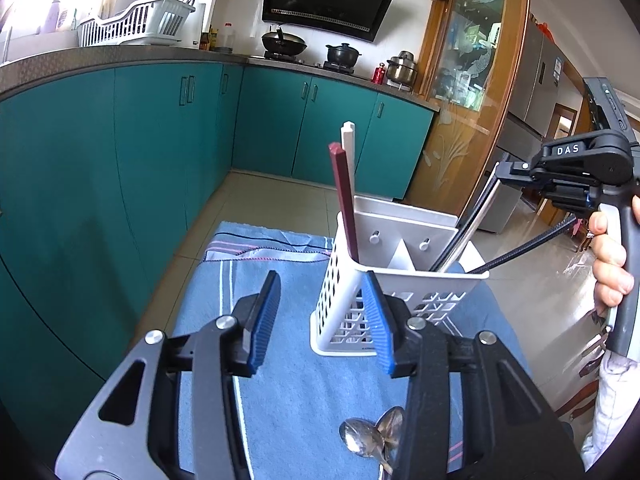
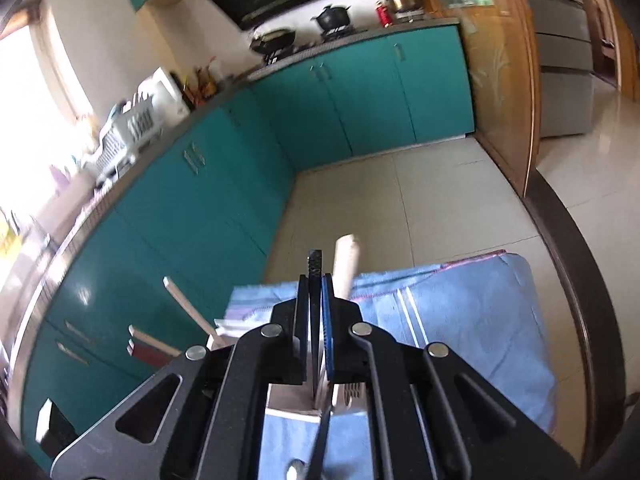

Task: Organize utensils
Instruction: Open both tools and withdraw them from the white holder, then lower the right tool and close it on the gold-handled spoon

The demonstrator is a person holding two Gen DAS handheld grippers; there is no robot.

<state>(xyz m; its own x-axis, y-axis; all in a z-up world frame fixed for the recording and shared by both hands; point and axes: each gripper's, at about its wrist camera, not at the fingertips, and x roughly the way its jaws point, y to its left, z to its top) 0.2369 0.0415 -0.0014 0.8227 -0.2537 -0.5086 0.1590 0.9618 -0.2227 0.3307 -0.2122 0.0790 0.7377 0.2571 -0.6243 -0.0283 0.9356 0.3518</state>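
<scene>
Left wrist view: left gripper [image 1: 320, 320] is wide open and empty, its right pad touching the white utensil caddy [image 1: 384, 296] on the blue towel [image 1: 248, 292]. Red and white chopsticks [image 1: 345, 196] stand at 12 o'clock. Two spoons [image 1: 372, 436] lie at 6 o'clock. Risk: the pad could nudge or tip the light caddy.

Right wrist view: right gripper [image 2: 316, 312] is clamped on dark chopsticks [image 2: 315, 304], tips over the caddy. Risk: the tilted sticks could catch the rim or slip; motion blur hides the alignment.
</scene>
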